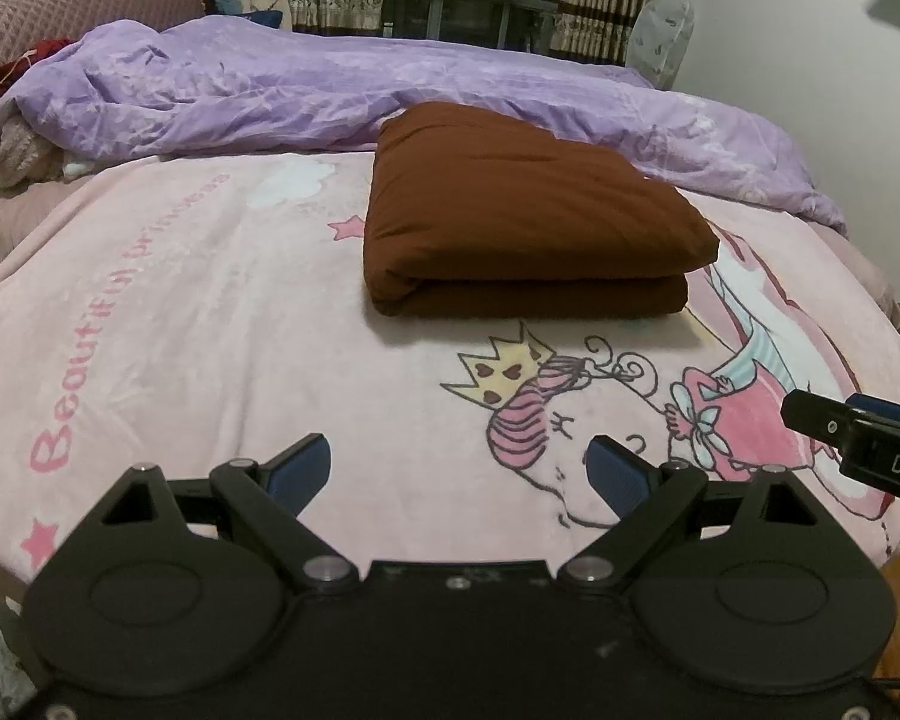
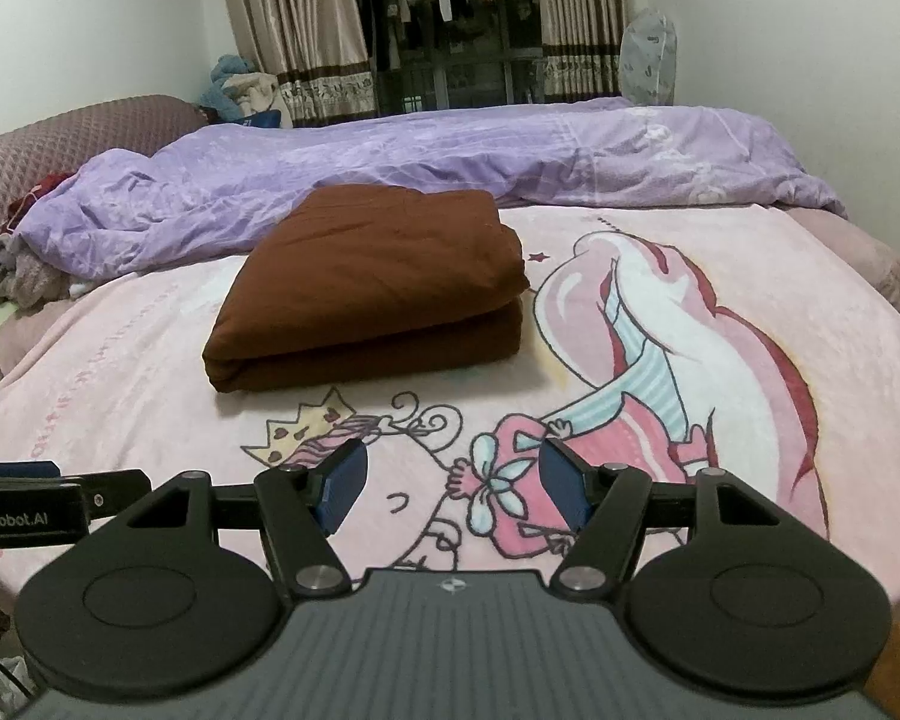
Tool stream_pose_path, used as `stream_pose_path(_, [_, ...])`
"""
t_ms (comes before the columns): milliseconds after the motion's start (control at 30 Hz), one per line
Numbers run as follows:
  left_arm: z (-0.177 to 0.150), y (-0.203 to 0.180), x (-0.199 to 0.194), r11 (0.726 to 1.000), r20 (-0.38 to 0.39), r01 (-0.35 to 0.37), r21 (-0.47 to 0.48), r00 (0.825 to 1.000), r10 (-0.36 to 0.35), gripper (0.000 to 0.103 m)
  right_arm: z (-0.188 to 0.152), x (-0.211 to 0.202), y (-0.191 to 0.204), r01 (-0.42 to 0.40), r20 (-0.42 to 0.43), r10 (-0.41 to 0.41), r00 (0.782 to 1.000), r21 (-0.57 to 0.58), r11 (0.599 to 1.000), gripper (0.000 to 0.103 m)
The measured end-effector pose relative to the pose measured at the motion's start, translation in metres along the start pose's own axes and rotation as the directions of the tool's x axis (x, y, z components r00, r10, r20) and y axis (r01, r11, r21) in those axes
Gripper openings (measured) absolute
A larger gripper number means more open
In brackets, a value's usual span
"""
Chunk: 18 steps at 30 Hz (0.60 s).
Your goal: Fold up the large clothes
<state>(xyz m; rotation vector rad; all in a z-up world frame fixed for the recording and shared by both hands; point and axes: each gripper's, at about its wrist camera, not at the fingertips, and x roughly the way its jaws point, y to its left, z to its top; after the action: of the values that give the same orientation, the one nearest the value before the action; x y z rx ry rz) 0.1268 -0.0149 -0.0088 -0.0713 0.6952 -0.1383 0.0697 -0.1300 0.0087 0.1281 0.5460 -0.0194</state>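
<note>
My left gripper (image 1: pixel 459 468): blue-padded fingers spread wide, nothing btwn, hovering over near part of pink cartoon-print fleece blanket (image 1: pixel 210 324). My right gripper (image 2: pixel 450 489): fingers also spread, empty, same near edge, just beside left one. Brown fabric garment, folded into thick rectangular bundle (image 1: pixel 522 222), lies mid-bed on blanket, well apart from both grippers. Crumpled lilac duvet (image 2: pixel 450 162) behind it, touching bundle's far edge. Beige patterned curtains (image 2: pixel 294 30) at back wall.

My two wrist views sit low at the near edge of the pink blanket (image 1: pixel 210 312), side by side, facing the curtains (image 2: pixel 306 30). Both share the folded brown garment (image 1: pixel 522 222) mid-bed.
</note>
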Motion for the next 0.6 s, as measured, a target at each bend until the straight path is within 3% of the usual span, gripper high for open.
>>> stream_pose_path(600, [-0.0005, 0.0002, -0.0018, 1.0, 0.007, -0.008, 0.001, 1.0, 0.008, 0.094, 0.0004, -0.0009, 0.0013, 0.0, -0.001, 0.0, 1.0, 0.0, 1.0, 0.077])
